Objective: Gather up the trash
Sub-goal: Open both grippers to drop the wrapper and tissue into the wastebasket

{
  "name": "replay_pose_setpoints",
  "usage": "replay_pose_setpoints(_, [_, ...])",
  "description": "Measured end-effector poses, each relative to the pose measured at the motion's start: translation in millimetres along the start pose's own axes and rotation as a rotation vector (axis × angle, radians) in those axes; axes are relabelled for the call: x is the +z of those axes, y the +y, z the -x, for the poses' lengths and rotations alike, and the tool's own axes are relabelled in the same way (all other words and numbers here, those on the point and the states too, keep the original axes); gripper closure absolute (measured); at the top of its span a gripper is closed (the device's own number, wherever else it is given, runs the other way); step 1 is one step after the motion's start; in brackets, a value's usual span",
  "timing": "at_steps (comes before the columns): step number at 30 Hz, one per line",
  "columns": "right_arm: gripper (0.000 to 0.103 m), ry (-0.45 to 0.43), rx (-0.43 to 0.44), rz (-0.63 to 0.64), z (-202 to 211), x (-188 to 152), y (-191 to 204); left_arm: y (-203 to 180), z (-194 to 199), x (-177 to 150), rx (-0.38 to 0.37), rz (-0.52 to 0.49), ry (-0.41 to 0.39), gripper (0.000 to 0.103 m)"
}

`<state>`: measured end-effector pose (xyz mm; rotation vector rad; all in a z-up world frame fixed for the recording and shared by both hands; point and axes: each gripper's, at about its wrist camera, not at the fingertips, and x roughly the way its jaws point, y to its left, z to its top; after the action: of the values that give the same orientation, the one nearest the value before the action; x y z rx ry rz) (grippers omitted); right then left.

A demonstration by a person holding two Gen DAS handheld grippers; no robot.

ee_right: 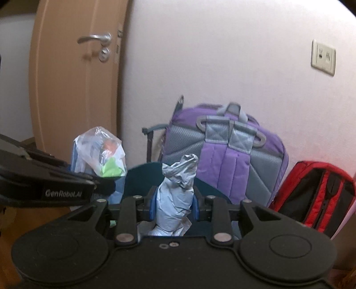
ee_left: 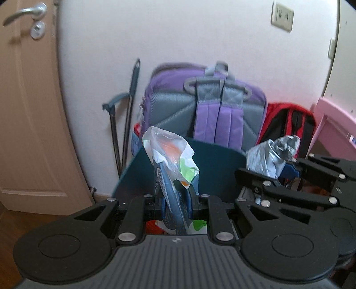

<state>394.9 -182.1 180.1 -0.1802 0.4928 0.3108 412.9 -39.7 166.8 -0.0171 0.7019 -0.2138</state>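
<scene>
You are facing a pale wall [ee_left: 178,33] with a wooden door [ee_left: 29,111] on the left side; its metal handle [ee_left: 24,12] is level. A wall socket [ee_left: 282,16] is high on the right. A strip of wooden floor [ee_left: 13,222] shows at the bottom left.

Against the wall stands a purple backpack [ee_left: 207,106], its straps turned to you, and beside it on the right a red backpack [ee_left: 287,124]. A dark folded walking stick [ee_left: 126,115] leans on the wall left of the purple one. Something pink [ee_left: 333,129] is at the right edge; what it is I cannot tell.

Your left gripper [ee_left: 175,197] is closed narrow on a clear plastic bag [ee_left: 169,155] with blue, orange and green packaging inside. The bag stands upright, its long axis nearly vertical, the crumpled top leaning a little to the right.

Your right gripper [ee_right: 173,206] is closed about halfway on a crumpled grey-blue wrapper [ee_right: 178,189]. It also stands upright, its twisted end pointing up.

Both pieces are in the air, just in front of a dark teal bin [ee_left: 218,169] that stands before the backpacks. The grippers are side by side, near each other. What is inside the bin is mostly hidden behind the grippers.
</scene>
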Motion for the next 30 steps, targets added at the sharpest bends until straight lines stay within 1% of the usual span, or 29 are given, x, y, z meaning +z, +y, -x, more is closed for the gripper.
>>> replay_pose_setpoints(5, [0.074,0.075,-0.009,-0.012,-35.3,-12.1,-12.1,-3.9,-36.5,-5.2,0.003,-0.037,0.070,0.086])
replay_pose_setpoints(11, [0.072,0.143,-0.004,0.028,-65.0,-24.4,-14.9,-3.3,-70.8,-9.5,0.000,-0.050,0.139,0.086])
replay_pose_setpoints(14, [0.071,0.165,-0.008,0.043,-76.4,-30.1,-15.1,-2.8,-82.5,-12.2,-0.004,-0.057,0.169,0.086])
replay_pose_setpoints(18, [0.070,0.180,-0.002,0.058,-86.5,-34.1,-15.3,-2.6,-92.3,-15.0,-0.004,-0.062,0.185,0.086])
replay_pose_setpoints(23, [0.070,0.200,-0.005,0.083,-94.4,-38.8,-15.0,-1.0,-100.9,-15.7,-0.014,-0.036,0.208,0.085])
replay_pose_setpoints(25, [0.067,0.203,-0.004,0.082,-96.2,-40.5,-16.2,0.0,-102.6,-16.8,-0.005,-0.031,0.215,0.082])
replay_pose_setpoints(26, [0.061,0.201,-0.007,0.082,-96.4,-41.4,-17.3,0.6,-103.5,-17.1,0.000,-0.028,0.220,0.079])
replay_pose_setpoints(27, [0.057,0.198,-0.015,0.081,-96.8,-41.9,-18.5,1.6,-103.8,-17.5,0.001,-0.023,0.224,0.078])
replay_pose_setpoints(29, [0.054,0.197,-0.013,0.067,-97.7,-41.3,-22.1,3.3,-103.2,-17.7,0.004,-0.013,0.223,0.072])
replay_pose_setpoints(30, [0.054,0.196,-0.010,0.057,-97.0,-41.4,-23.8,3.6,-102.5,-17.5,0.002,-0.009,0.220,0.071])
